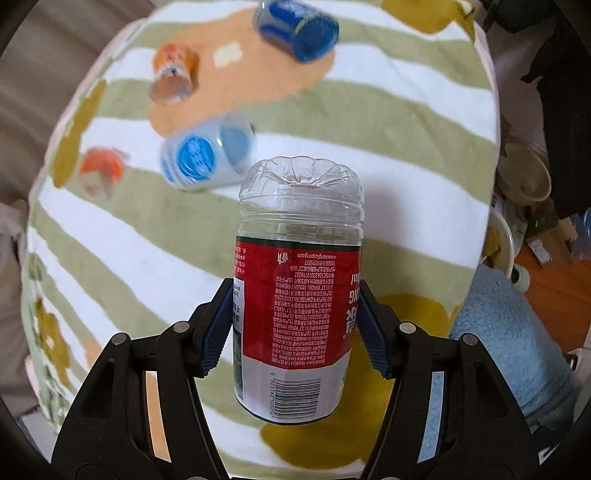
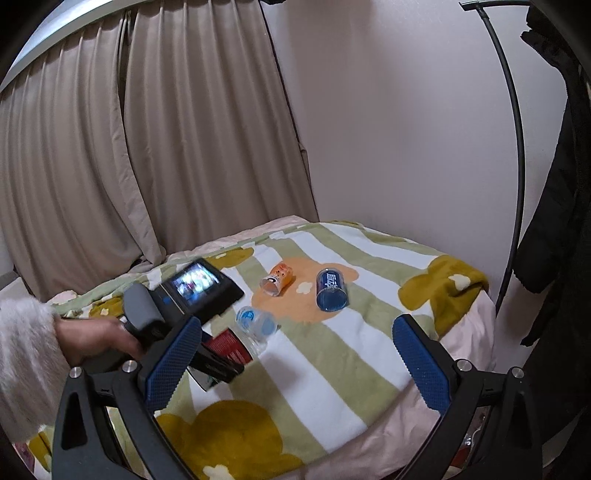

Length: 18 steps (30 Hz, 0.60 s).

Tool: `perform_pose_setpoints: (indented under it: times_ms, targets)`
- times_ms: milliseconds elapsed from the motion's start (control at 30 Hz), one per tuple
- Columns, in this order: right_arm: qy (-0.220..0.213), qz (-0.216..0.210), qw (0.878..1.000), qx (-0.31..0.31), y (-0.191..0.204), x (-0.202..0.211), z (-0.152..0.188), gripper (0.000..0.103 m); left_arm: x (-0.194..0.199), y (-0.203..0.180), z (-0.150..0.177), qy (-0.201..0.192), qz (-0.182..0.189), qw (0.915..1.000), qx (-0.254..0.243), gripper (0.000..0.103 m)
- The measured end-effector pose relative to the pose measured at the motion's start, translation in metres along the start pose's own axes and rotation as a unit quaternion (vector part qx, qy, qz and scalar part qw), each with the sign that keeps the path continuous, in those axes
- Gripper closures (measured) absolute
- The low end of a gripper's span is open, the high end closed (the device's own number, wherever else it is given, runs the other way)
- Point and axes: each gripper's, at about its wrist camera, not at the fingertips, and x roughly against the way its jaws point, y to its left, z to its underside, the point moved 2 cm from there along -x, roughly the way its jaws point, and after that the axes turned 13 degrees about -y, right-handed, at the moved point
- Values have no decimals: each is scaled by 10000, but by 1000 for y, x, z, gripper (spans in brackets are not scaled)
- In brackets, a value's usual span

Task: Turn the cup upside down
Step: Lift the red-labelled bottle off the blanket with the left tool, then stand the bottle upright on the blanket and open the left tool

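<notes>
Up close, we are holding the cup, a clear cut-down plastic bottle with a red label, in the left claw, whose blue pads are pressing on both sides of the labelled band. We are seeing its moulded petal base pointing away from the camera and its print reading upside down, so it is hanging above the striped blanket on the bed rather than resting on it. We are judging it light, empty and thin-walled: it is likely flexing under a hard squeeze and slipping on the glossy label, so the mid-body band, away from the open rim, is looking like the sound place to grip.

Meanwhile we are keeping the right claw spread wide with nothing between its pads, hovering over the near edge of the bed.

Farther out, we are noting a pale blue cup lying on its side, then an orange cup and a dark blue cup, also tipped over. At the back, the curtain is hanging beside the wall.
</notes>
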Motion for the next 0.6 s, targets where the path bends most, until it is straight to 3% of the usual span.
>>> perform_pose_setpoints:
  times_ms: [167,300,333,367,400,433,600]
  targets:
    - [96,52,9999,28,-6,5,3,0,-31,4,3,185,-170,9997,29,43]
    - [184,136,9997,26,-12,6,7,0,-34,4,1,103,-177,9998,76,42]
    - [208,144,9997,4,-14,5,7,0,-33,3,1,76,-159,9998,52,35]
    - [225,147,9996,-17,-16,4,8,0,-32,2,0,16,-175,9998,20,16]
    - [242,145,9996,-41,-16,3,9,0,-30,1,0,-49,-213,9998,12,6]
    - [256,139,9996,-49,-16,2,9,0,-25,0,-2,-211,-237,9995,19,0]
    - [252,104,9996,42,-10,3,6,0,5,5,-5,-720,-183,9971,141,0]
